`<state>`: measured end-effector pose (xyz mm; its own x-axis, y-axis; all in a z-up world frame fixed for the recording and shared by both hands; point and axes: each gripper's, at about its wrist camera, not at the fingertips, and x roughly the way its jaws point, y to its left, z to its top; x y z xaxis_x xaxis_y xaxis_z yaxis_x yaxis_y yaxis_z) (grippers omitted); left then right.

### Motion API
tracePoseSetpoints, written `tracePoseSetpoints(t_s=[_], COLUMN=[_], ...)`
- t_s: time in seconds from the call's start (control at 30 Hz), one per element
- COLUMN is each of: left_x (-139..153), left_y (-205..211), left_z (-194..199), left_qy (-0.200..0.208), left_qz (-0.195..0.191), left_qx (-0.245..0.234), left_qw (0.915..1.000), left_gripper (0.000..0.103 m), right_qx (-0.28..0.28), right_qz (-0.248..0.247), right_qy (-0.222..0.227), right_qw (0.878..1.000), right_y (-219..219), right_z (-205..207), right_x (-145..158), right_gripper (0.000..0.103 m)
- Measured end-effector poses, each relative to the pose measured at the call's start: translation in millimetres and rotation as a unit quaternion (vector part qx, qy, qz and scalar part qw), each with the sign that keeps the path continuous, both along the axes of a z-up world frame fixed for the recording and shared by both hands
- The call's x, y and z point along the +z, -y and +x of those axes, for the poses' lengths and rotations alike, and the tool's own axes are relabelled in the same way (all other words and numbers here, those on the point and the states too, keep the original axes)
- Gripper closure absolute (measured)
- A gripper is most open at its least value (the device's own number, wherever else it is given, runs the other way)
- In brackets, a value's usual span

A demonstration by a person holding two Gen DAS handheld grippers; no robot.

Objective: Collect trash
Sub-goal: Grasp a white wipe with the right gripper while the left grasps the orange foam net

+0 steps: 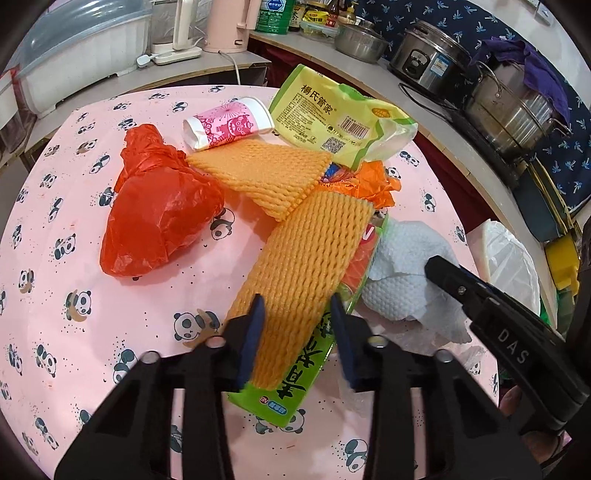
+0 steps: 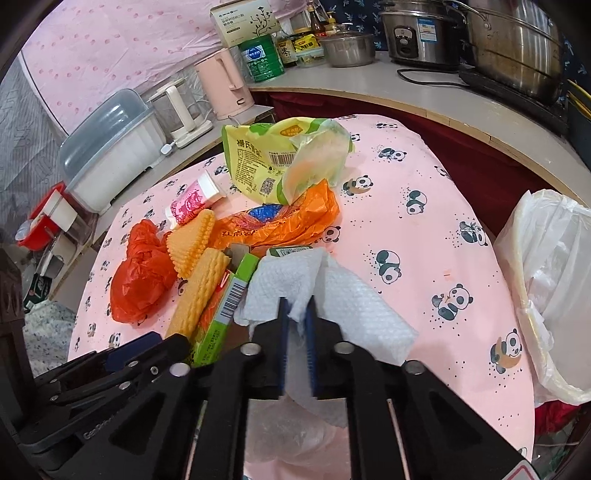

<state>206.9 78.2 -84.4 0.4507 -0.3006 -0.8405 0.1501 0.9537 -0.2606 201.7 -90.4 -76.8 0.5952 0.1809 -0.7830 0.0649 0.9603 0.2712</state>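
A heap of trash lies near the middle of the round table (image 1: 44, 229), which is covered in a pink cloth printed with pandas. At the near side of the heap, a long yellow-orange foam fruit net (image 1: 303, 266) lies over a flat green carton (image 1: 280, 398), and the left gripper (image 1: 297, 314) has its blue-padded jaws closed against both sides of this net's near end. Just beside it, towards the table's right edge, a crumpled white paper towel (image 2: 332, 291) is pinched in the right gripper (image 2: 297, 314), whose jaws stand almost together with a fold of the towel clamped between them. Behind these, a second foam fruit net (image 1: 266, 173) lies flat, touching the first. A crumpled red plastic bag (image 1: 159, 210) sits to its left, an orange plastic bag (image 2: 280, 221) to its right. At the far edge of the table lie a pink-and-white paper cup (image 1: 225, 127) on its side and a yellow-green food pouch (image 1: 332, 114), opened. Off the right edge stands a bin lined with a white plastic bag (image 2: 554, 280). On the counter beyond are a pink kettle (image 2: 225, 85), a steel rice cooker (image 2: 417, 33) and a steel pot (image 2: 513, 48).
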Motion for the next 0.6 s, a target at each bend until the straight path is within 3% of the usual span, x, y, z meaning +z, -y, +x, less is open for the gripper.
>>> tracePoseSetpoints(t_s=[0.1, 0.6], left_x=[1, 53], left_y=[0, 0], left_z=[0, -12], left_qy=[0.002, 0.058], left_qz=[-0.003, -0.012], left_qx=[-0.002, 0.0], left_qw=[1.0, 0.9982], left_gripper=[0.092, 0.098], right_qx=[0.001, -0.018], right_qz=[0.001, 0.0], right_qy=[0.01, 0.109], right_qw=[1.0, 0.994], right_y=[0, 23], right_z=[-3, -30], right_x=[7, 90], right_gripper=[0.099, 0.1])
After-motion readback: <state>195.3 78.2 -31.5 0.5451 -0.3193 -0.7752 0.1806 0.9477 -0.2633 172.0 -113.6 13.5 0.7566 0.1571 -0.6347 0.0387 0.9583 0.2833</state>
